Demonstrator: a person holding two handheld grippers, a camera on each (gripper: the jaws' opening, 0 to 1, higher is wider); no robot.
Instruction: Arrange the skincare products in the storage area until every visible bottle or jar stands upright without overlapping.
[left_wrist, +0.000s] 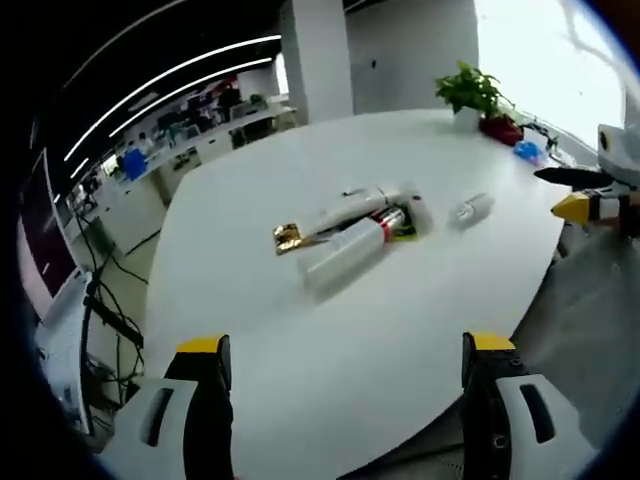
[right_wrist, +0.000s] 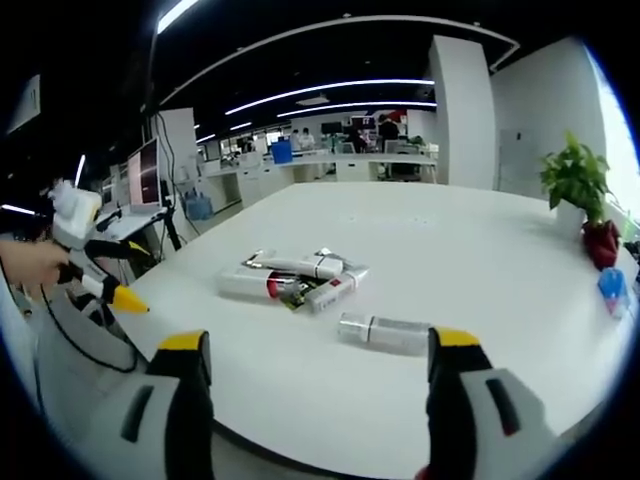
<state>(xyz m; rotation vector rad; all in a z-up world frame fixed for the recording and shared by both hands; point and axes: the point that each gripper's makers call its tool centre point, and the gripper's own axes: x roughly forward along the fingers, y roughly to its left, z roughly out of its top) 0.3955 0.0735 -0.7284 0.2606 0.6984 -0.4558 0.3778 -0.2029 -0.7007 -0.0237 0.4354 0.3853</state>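
Both hand-held tools hover off the near edges of the large white oval table (left_wrist: 300, 350), pointing in over it. The left gripper (left_wrist: 345, 360) and the right gripper (right_wrist: 320, 360) each have yellow-tipped jaws spread wide, with nothing between them. Mid-table, well apart from both, a cluster of white tubes and bottles (right_wrist: 295, 277) lies flat, overlapping a gold-and-green packet, as far as the blur allows. A separate clear-capped silver bottle (right_wrist: 385, 332) lies on its side near them. A potted green plant (right_wrist: 578, 190) stands at the far edge.
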